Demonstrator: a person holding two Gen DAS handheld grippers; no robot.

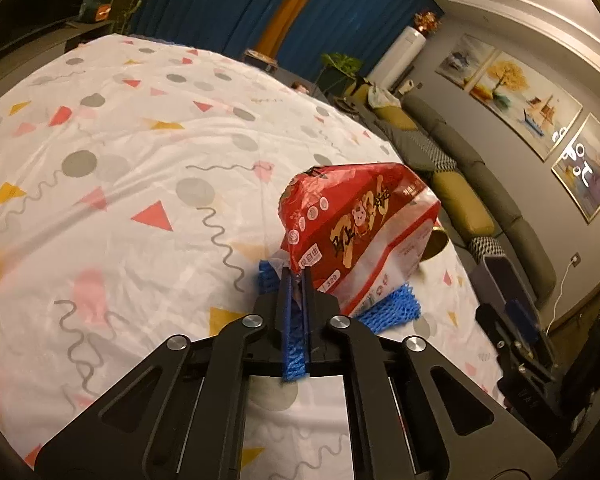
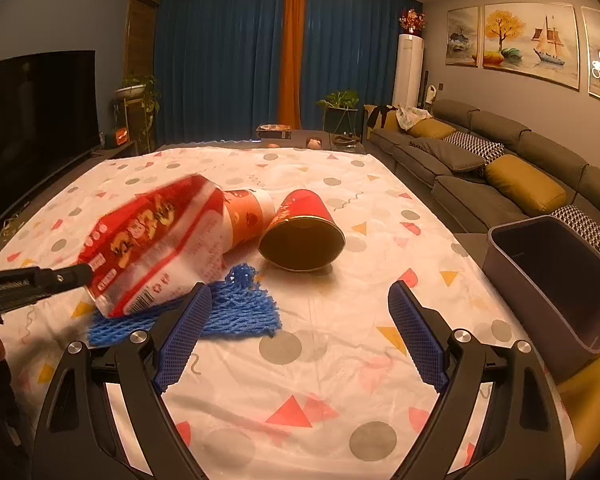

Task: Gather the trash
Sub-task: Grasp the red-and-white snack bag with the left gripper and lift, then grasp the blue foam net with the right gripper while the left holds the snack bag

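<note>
My left gripper (image 1: 297, 276) is shut on the corner of a red and white snack bag (image 1: 356, 224) and holds it lifted above the table. In the right wrist view the same bag (image 2: 156, 240) hangs tilted from the left gripper (image 2: 85, 274) at the left. A blue foam net (image 2: 236, 312) lies flat on the cloth beneath the bag; it also shows in the left wrist view (image 1: 392, 306). A red paper cup (image 2: 304, 236) lies on its side, mouth facing me. My right gripper (image 2: 300, 320) is open and empty, just in front of the net.
The table carries a white cloth (image 2: 320, 380) with coloured shapes. A dark grey bin (image 2: 556, 280) stands at the table's right edge; it also shows in the left wrist view (image 1: 504, 280). A grey sofa (image 2: 500, 168) runs behind it. A TV (image 2: 32, 120) is at the left.
</note>
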